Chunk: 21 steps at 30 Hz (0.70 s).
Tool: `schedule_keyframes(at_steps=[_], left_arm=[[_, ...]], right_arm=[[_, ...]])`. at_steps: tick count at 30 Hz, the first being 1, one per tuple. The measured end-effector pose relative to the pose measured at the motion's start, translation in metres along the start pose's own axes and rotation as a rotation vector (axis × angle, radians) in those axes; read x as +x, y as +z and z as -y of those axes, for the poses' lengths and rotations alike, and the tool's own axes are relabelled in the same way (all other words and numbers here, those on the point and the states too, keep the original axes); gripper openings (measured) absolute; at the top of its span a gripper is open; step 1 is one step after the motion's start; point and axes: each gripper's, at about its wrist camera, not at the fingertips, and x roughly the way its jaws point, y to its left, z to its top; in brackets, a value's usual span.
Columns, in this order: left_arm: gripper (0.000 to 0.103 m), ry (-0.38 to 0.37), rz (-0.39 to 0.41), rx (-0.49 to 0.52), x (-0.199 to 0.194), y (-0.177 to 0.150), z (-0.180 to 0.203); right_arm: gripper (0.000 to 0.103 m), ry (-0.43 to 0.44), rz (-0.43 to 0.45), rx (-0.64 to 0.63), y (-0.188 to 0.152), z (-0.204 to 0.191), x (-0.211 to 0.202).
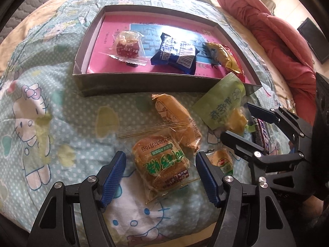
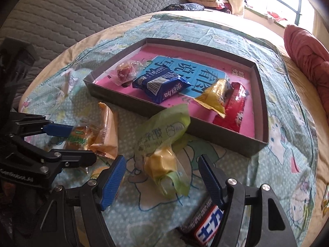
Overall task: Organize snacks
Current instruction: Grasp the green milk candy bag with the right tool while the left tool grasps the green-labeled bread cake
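My left gripper [image 1: 160, 165] points down at the bed and stands open around a clear-wrapped round cake with green lettering [image 1: 162, 164]. The blue pads [image 1: 115, 173] do not touch it. My right gripper [image 2: 162, 175] is open too, either side of the yellow cake end of a green packet [image 2: 164, 144]; that packet [image 1: 222, 107] leans on the box's front wall. The shallow grey box [image 1: 144, 82] with a pink floor holds a red candy [image 1: 125, 45], a blue packet [image 1: 176, 53], a yellow packet [image 1: 224, 57] and a red packet [image 2: 236, 107]. An orange packet [image 1: 176, 119] lies beside the cake.
A dark bar with white lettering [image 2: 207, 224] lies under my right gripper's right finger. A small yellow-green packet [image 1: 223, 162] sits by the left gripper's right pad. A bunched red blanket [image 1: 277, 41] lies right of the box, and a grey quilted mat [image 2: 61, 20] covers the far left.
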Motion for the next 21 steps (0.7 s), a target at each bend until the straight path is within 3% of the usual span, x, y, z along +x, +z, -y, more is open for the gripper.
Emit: schedule_keyframes(at_steps=[3,6,8,10,16,21], left_arm=[[0.072,0.010,0.000,0.009,0.003,0.000,0.000],[0.072,0.013,0.002,0.011,0.002,-0.001,-0.001],[0.072,0.022,0.005,0.007,0.001,0.000,-0.003],[0.072,0.028,0.006,0.001,-0.002,-0.002,-0.009],[0.067,0.029,0.005,-0.008,-0.008,-0.003,-0.019],[0.066,0.028,0.006,0.004,-0.010,-0.004,-0.020]], right_arm=[[0.071,-0.013,-0.012,-0.029,0.000,-0.003,0.009],[0.059,-0.048,-0.038,-0.054,0.000,-0.004,0.020],[0.053,-0.026,-0.037,-0.032,0.000,0.002,0.020],[0.035,0.000,-0.024,-0.011,0.001,0.007,0.017],[0.034,0.091,-0.002,0.138,-0.002,0.034,0.004],[0.034,0.211,0.072,0.318,-0.007,0.064,-0.017]])
